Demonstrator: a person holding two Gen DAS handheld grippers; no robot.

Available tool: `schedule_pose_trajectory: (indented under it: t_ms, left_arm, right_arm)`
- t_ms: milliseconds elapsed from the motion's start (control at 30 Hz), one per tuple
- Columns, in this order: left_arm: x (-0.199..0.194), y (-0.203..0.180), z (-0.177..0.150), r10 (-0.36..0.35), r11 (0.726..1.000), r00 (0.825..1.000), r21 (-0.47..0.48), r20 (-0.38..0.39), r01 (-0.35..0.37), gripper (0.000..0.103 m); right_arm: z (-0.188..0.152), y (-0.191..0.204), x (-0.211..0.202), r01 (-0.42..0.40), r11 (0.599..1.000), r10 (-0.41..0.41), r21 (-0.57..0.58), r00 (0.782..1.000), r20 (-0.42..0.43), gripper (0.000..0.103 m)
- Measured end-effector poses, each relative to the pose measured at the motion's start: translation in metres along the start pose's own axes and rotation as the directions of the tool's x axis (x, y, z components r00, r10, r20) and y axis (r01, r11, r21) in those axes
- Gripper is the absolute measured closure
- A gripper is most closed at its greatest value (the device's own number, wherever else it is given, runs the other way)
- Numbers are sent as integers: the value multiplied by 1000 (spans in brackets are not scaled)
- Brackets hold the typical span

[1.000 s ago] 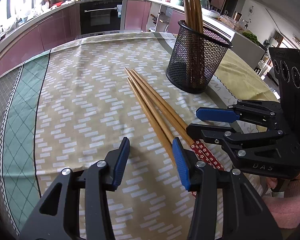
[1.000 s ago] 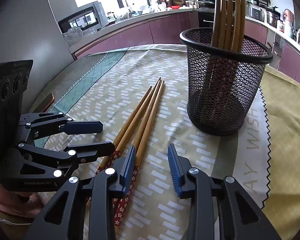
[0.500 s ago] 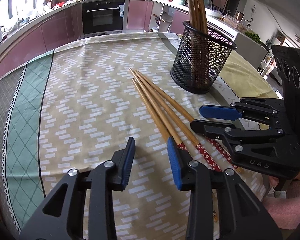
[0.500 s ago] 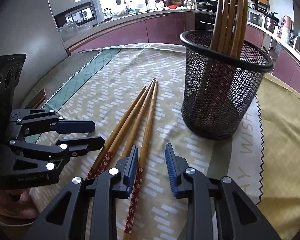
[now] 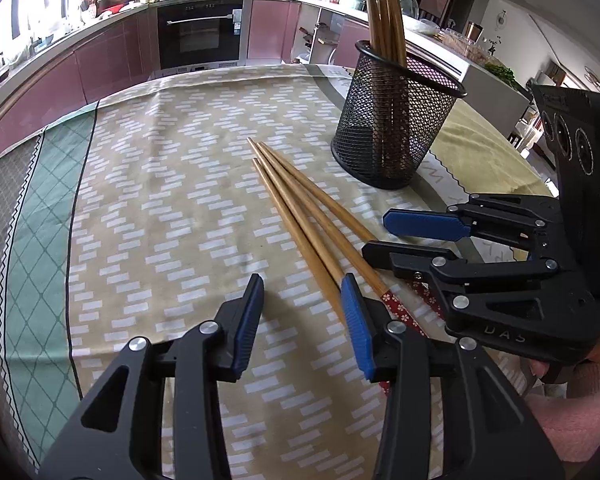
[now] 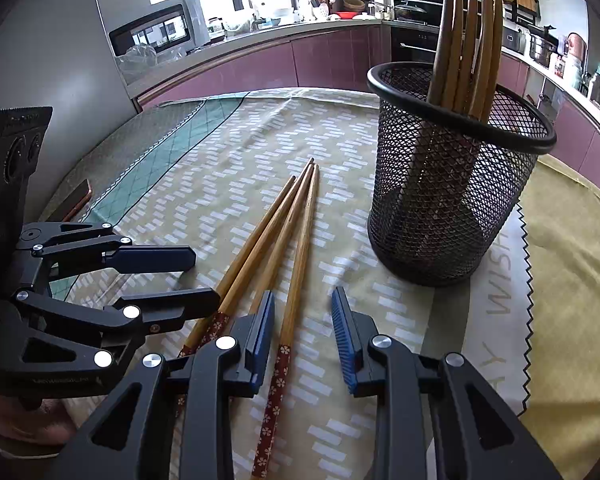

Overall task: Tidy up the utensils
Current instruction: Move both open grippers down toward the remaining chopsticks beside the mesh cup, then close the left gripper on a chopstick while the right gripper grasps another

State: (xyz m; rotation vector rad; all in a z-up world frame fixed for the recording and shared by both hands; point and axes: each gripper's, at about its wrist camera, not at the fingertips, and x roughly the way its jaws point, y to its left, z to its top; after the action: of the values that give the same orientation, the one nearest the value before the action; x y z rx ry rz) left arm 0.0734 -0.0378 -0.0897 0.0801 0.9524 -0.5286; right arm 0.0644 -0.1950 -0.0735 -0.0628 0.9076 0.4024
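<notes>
Covering the whole table, a patterned tablecloth [image 5: 172, 184] in beige with white dashes and a green diamond border runs under everything else. On it, toward the far right, stands a black mesh holder [image 6: 452, 200] — upright, with several wooden chopsticks [image 6: 466, 36] already standing in it, tips up.

Next in size come the two tools. From the left wrist view, the left gripper [image 5: 302, 312] hangs low over the cloth with its jaws apart and opening; only bare cloth lies between its blue pads, and the nearest stick runs just under the right-hand pad. To its right the right gripper [image 5: 384, 236] lies on its side, just beside the red ends of the sticks.

From the right wrist view, the right gripper [image 6: 302, 320] has its jaws apart, and one stick passes between the pads without either pad pressing on it.

Three loose chopsticks [image 5: 300, 216] lie on the cloth in a narrow fan, near the holder's base but not touching it — pale tips together toward the far side, red flower-patterned handles [image 6: 276, 384] toward the grippers.
</notes>
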Motion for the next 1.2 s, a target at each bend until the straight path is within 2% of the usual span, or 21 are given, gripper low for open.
schedule_pose_trajectory:
  t_ms: [100, 167, 233, 500, 633, 700, 900, 1067, 1200]
  left_arm:
    - [0, 0, 1, 4, 1000, 1000, 3, -2, -4, 64]
    - [0, 0, 2, 20, 1000, 1000, 7, -2, -20, 69]
    - [1, 4, 3, 37, 999, 999, 4, -9, -37, 80]
    - [5, 9, 9, 46, 999, 999, -8, -15, -46, 84]
    - [6, 10, 10, 48, 999, 999, -23, -11, -49, 91]
    - [5, 12, 9, 43, 998, 999, -39, -7, -44, 94]
    - [-3, 14, 7, 36, 997, 999, -66, 17, -34, 95]
    - [-11, 11, 4, 13, 998, 1000, -56, 28, -11, 96]
    - [-7, 9, 3, -5, 999, 1000, -50, 12, 6, 96]
  right_arm:
    - [0, 0, 0, 8, 1000, -8, -7, 1000, 0, 77]
    - [1, 1, 1, 20, 1000, -20, -14, 1000, -1, 79]
    - [1, 1, 1, 24, 1000, -24, -15, 1000, -4, 80]
    - [9, 4, 8, 41, 999, -41, -29, 999, 6, 80]
    - [9, -1, 8, 17, 1000, -17, 1, 1000, 9, 94]
    - [9, -5, 7, 3, 1000, -4, 26, 1000, 11, 96]
    - [5, -12, -1, -17, 998, 15, 64, 999, 33, 98]
    - [2, -15, -14, -73, 996, 69, 58, 995, 70, 98]
    - [-1, -12, -13, -101, 994, 99, 36, 994, 48, 98]
